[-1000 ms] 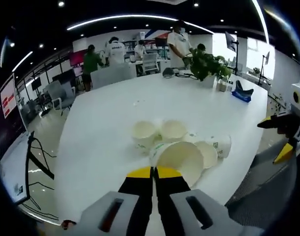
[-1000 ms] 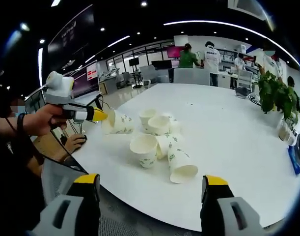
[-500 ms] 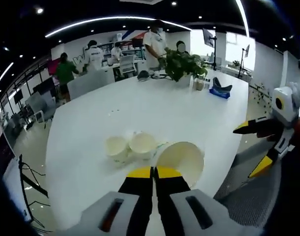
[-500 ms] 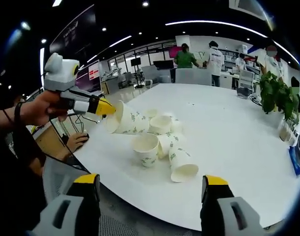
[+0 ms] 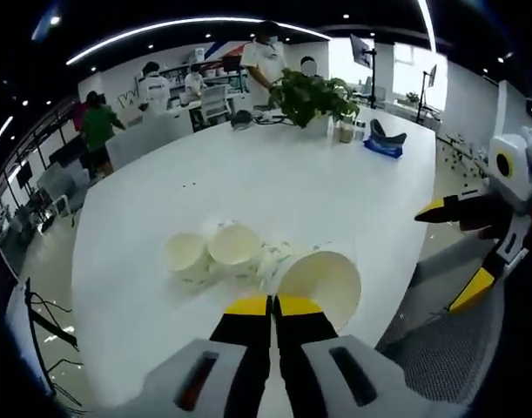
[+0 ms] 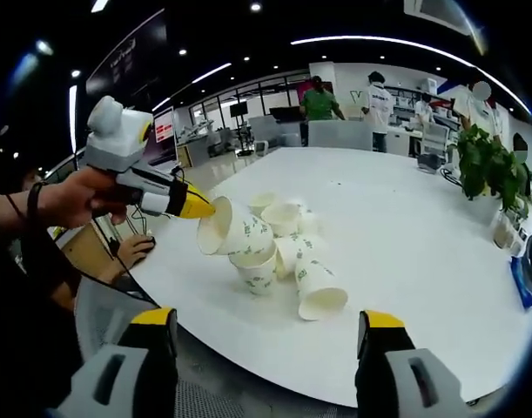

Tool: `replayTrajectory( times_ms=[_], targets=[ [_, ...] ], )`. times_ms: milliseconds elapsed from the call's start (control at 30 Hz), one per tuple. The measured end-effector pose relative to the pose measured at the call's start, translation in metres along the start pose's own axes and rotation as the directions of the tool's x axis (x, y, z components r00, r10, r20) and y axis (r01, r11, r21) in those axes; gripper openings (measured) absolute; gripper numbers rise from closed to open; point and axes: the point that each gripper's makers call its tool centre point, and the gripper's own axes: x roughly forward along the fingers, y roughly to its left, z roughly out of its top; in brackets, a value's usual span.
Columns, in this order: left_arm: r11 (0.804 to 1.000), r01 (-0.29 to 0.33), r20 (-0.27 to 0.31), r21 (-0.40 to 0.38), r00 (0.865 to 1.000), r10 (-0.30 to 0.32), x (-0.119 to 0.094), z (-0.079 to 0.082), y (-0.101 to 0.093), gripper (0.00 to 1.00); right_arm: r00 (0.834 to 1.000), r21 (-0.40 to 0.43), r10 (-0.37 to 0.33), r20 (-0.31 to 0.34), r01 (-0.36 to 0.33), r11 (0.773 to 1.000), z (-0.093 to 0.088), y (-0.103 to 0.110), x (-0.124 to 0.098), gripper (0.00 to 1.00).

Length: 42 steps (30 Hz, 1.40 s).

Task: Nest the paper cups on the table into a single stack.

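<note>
Left hand-held gripper (image 5: 272, 304): jaws pressed together on the rim of 1 paper cup; in the right gripper view it (image 6: 196, 205) comes in from the left, gripped by a person's hand (image 6: 70, 198).
Held cup (image 5: 320, 286): tilted on its side, mouth toward the left camera, just ahead and right of the yellow jaw tips; in the right gripper view the same cup (image 6: 233, 233) hangs off the jaw tip, its base lowered over an upright cup.
Upright cup under it (image 6: 259, 267): stands on the white surface (image 6: 405, 261), directly below the held cup; whether the 2 touch I cannot tell.
Other cups, left gripper view: 2 upright cups (image 5: 186, 253) (image 5: 234, 246) side by side beyond and left of the jaws; 1 more (image 5: 276, 259) lies on its side just behind the held cup.
Other cups, right gripper view: 1 lying cup (image 6: 319, 293) nearest the right jaws, mouth toward the camera; further cups (image 6: 285, 218) clustered behind it.
Right hand-held gripper (image 6: 266, 338): jaws spread wide, nothing between them, short of the surface's near edge; in the left gripper view it (image 5: 457, 244) appears at the far right.
Far end of the surface: potted plant (image 5: 313, 94).
</note>
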Motion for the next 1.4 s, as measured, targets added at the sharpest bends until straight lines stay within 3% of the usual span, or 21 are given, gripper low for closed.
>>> replayTrajectory(
  times_ms=[333, 667, 1133, 1400],
  targets=[
    [1.0, 0.01, -0.029, -0.02, 1.0, -0.01, 0.003, -0.006, 0.005, 0.0, 1.0, 0.007, -0.001, -0.005, 0.001, 1.0, -0.001, 0.0, 0.004, 0.87],
    [1.0, 0.017, -0.035, -0.018, 0.999, -0.018, 0.01, -0.003, 0.003, 0.0, 1.0, 0.012, -0.003, -0.008, 0.003, 1.0, -0.003, 0.0, 0.005, 0.87],
    [0.999, 0.026, -0.043, -0.03, 0.999, -0.027, 0.036, 0.001, 0.004, 0.0, 1.0, 0.015, -0.007, -0.017, 0.007, 1.0, -0.006, -0.002, 0.006, 0.87],
    [0.999, 0.033, -0.082, -0.009, 0.996, -0.033, 0.051, -0.011, 0.005, 0.03, 1.0, 0.016, -0.014, -0.018, 0.014, 1.0, -0.007, -0.005, 0.007, 0.87]
  ],
)
